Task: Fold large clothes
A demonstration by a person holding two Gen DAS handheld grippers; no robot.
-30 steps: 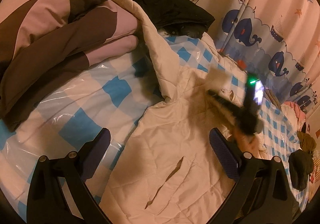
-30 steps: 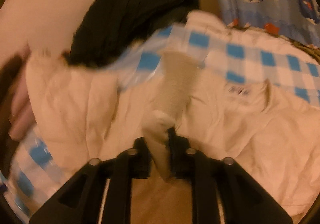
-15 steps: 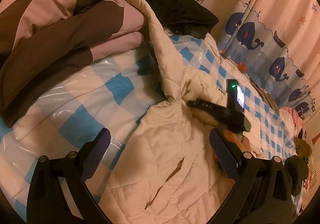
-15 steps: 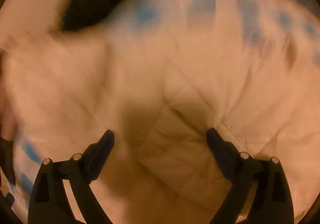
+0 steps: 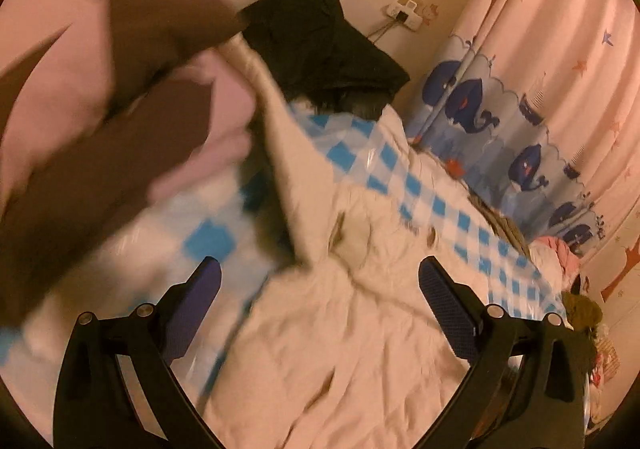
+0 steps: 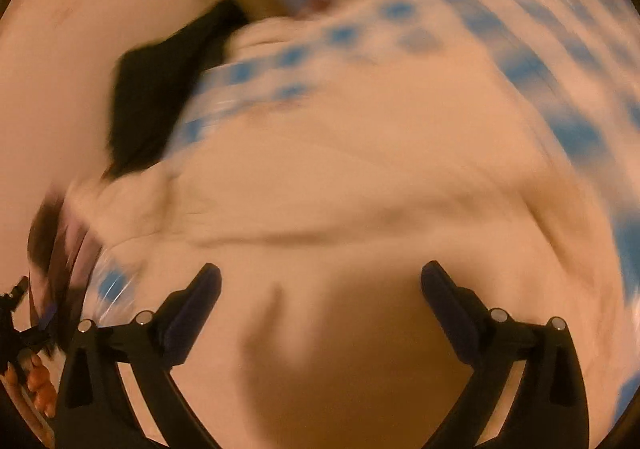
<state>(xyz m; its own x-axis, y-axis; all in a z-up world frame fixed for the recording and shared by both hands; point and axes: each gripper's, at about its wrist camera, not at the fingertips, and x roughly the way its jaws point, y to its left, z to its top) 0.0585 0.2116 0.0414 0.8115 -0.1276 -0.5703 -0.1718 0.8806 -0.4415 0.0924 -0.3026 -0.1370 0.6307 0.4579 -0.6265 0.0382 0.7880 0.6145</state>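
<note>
A cream quilted jacket point(image 5: 360, 329) lies spread on a blue-and-white checked plastic sheet point(image 5: 208, 245). One sleeve or edge runs up toward the dark pile at the back. My left gripper point(image 5: 320, 289) hovers open over the jacket's left edge, nothing between its fingers. In the blurred right wrist view the same jacket point(image 6: 340, 189) fills the frame. My right gripper point(image 6: 320, 297) stands above it, jaws wide and still opening, nothing between them. The other gripper and a hand point(image 6: 36, 389) show at the lower left edge of that view.
A brown-and-pink duvet point(image 5: 100, 109) is heaped at the left. A black garment point(image 5: 320, 45) lies against the wall at the back. A whale-print curtain point(image 5: 520, 109) hangs at the right, with small clothes point(image 5: 576, 309) piled below it.
My right gripper let go of the cream cuff it was shut on, opened wide and swung fast across the jacket, out of the left wrist view. The left gripper rose a little.
</note>
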